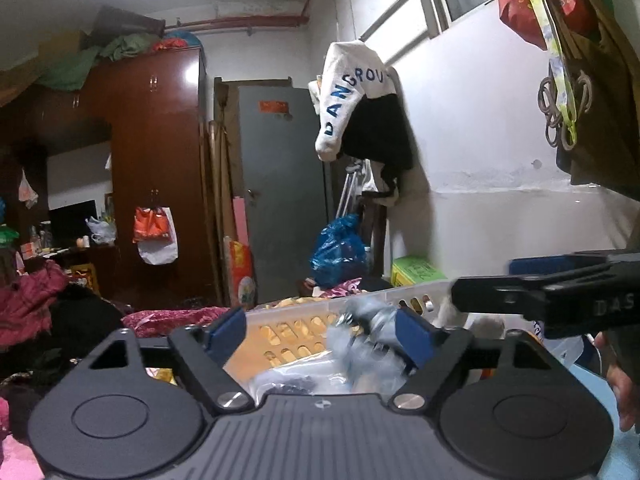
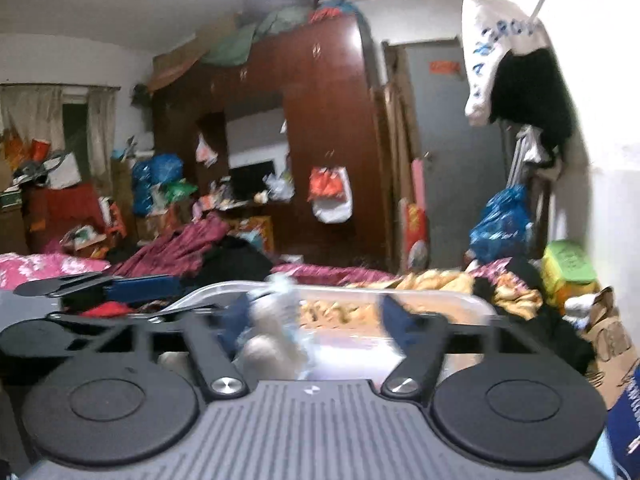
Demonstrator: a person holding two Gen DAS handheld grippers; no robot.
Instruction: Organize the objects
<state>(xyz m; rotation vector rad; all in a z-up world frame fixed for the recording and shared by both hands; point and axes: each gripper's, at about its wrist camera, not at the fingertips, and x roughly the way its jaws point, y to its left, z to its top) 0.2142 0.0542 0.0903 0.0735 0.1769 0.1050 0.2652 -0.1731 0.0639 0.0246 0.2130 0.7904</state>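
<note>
A white slotted plastic basket (image 1: 404, 300) lies just ahead of both tools, with clear plastic wrapping in it. In the left wrist view my left gripper (image 1: 322, 330) stands wide open over the basket. A blurred, crumpled clear plastic item (image 1: 360, 330) sits between its blue pads, closer to the right pad (image 1: 416, 338); neither pad presses on it. In the right wrist view my right gripper (image 2: 316, 318) is also wide open above the basket's rim (image 2: 440, 300). A blurred clear item (image 2: 280, 312) hangs beside its left pad (image 2: 236, 320), ungripped.
The right tool's black frame (image 1: 560, 296) reaches in from the right, a hand (image 1: 620, 392) below it. Crimson and black clothes (image 2: 192, 248) pile up on the bed to the left. Beyond stand a brown wardrobe (image 1: 160, 140), a grey door (image 1: 280, 184), a blue bag (image 1: 340, 244) and a green box (image 1: 416, 270).
</note>
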